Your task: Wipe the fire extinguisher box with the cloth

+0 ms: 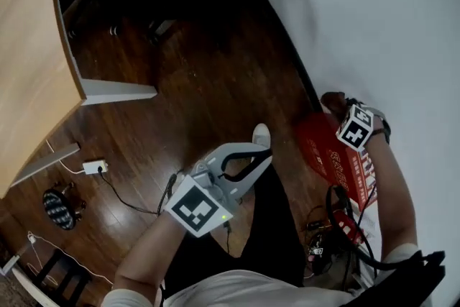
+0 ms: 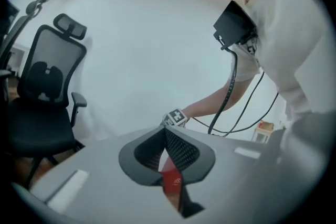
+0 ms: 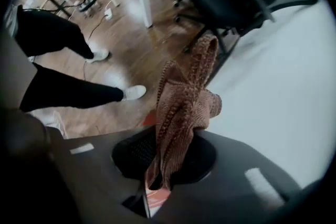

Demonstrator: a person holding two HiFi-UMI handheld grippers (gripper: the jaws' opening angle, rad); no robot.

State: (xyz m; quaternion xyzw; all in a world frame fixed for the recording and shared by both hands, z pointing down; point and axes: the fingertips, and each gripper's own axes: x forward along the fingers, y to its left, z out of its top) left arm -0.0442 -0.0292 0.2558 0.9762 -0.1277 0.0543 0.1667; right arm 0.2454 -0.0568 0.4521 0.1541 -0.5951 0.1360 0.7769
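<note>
Over on the right of the head view, got the red fire extinguisher box (image 1: 336, 160) sitting down where the white wall (image 1: 402, 25) meets the wood floor (image 1: 208, 83). Looking at the right hand-held gripper (image 3: 169, 136) clenched tight on a brownish knit cloth (image 3: 184, 102), bunched up and poking out past the tips, right by the box's upper end. Can't tell if touching, tbh. Lower middle, seeing the left hand-held gripper (image 1: 263, 154) pinched closed on nothing, well apart from the box.
</note>
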